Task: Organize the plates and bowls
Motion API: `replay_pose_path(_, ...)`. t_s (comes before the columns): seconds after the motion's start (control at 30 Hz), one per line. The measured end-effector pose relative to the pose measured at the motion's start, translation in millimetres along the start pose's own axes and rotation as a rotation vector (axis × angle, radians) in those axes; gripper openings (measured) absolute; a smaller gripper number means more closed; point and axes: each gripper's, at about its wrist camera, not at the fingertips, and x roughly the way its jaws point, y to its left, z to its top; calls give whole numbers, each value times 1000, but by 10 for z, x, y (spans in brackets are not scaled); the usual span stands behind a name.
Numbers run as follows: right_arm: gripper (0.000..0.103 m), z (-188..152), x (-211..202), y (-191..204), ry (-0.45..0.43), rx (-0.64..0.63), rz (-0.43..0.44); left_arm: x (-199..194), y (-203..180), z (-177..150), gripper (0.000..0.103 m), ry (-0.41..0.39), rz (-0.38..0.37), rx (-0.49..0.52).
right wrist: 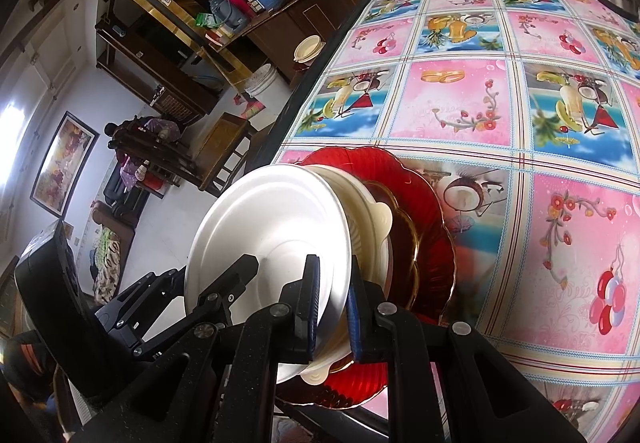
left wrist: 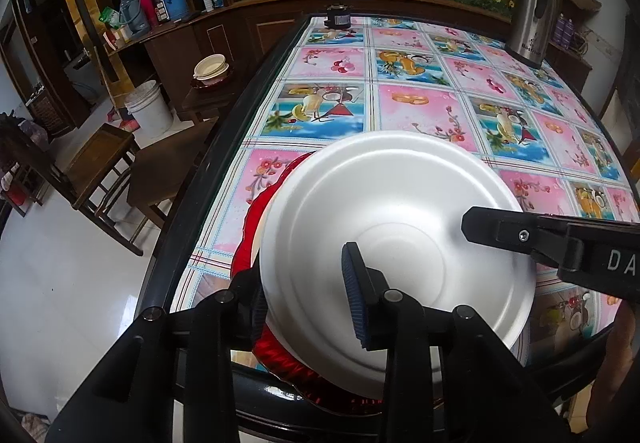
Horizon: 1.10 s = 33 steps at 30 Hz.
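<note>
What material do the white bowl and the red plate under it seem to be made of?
White bowl: probably foam or light plastic; matte, opaque, soft shading with moulded rings.
Red plate: likely glass, possibly clear plastic; translucent, glossy, ribbed, with a scalloped rim that looks gold-edged.

Likely a home dining room: patterned tablecloth (left wrist: 400, 103), wooden sideboard (left wrist: 192, 39), chairs (left wrist: 100, 163).

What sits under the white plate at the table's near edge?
Under the white plate is a cream bowl, and beneath that a red scalloped plate on the table. The bowl's inside is covered, so its contents cannot be seen.
</note>
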Motion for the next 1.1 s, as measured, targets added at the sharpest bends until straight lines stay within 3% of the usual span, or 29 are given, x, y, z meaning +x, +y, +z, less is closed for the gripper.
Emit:
replay_pose_path(0.17, 14, 0, -2, -2, -1, 1, 2, -41, -20, 1, 32, -16, 9, -6)
replay_pose_path(0.23, 14, 0, -3, -1, -1, 0, 0, -67, -10, -3, 43, -30, 35, -7)
replay_pose_path(0.3, 14, 2, -8, -4, -3, 1, -4, -113, 12, 11, 45, -49, 48, -13)
replay_pose_path(0.5, 14, 2, -41, -6, -9, 2, -5, -210, 81, 30, 47, -94, 95, -24)
replay_pose_path(0.8, 15, 54, -232, -71, -71, 14, 9, -209, 80, 52, 48, -98, 102, -26)
replay_pose_path(0.97, 29, 63, -281, -133, -69, 36, 38, -211, 80, 52, 49, -98, 105, -27)
replay_pose_path(1.1, 30, 62, -315, -168, -78, 44, 53, -244, 62, 68, 50, -103, 109, -25)
